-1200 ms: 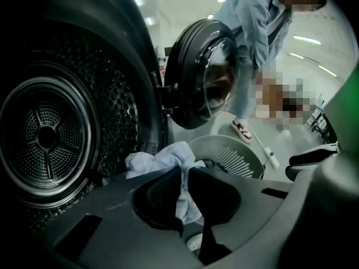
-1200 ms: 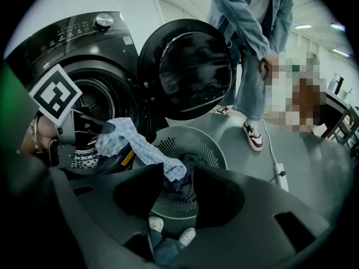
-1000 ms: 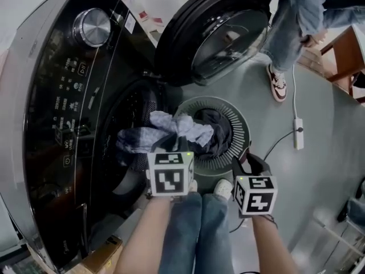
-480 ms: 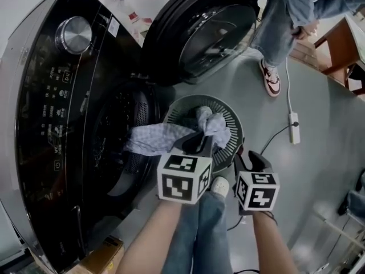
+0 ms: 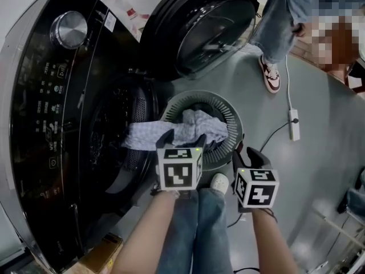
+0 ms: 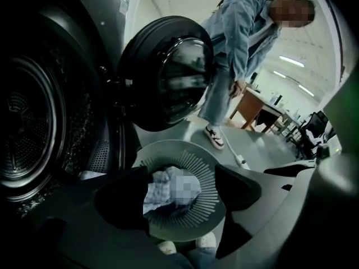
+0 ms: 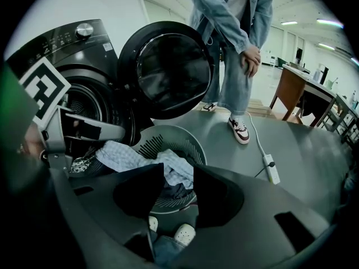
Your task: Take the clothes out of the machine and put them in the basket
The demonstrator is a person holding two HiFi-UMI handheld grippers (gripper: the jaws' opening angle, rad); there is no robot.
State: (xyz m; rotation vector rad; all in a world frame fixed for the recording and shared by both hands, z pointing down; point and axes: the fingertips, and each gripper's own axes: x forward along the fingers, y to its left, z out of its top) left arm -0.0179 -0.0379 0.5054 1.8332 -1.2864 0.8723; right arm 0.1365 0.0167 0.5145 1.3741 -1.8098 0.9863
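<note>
A light checked cloth (image 5: 171, 131) lies draped from the lip of the washing machine drum (image 5: 114, 136) into the round grey basket (image 5: 228, 110). A dark garment (image 7: 176, 192) sits under it in the basket. My left gripper (image 5: 182, 138) hovers just over the basket's near rim with its jaws opening. They stand wide apart, and the cloth (image 6: 160, 192) shows below between them, untouched. My right gripper (image 5: 248, 154) hangs at the basket's right side, jaws partly apart and holding nothing. The basket (image 7: 168, 133) and cloth (image 7: 134, 158) lie beyond it.
The machine's round door (image 5: 199, 27) stands open behind the basket. A person in denim (image 5: 279, 16) stands beyond it, one shoe (image 5: 271, 76) on the grey floor. A power strip (image 5: 293, 124) with its cable lies to the right. My own feet (image 5: 219, 182) are near the basket.
My left gripper carried the checked cloth from the drum mouth over to the basket, then opened and let it go. The cloth now lies across the basket. The right gripper stayed put.
</note>
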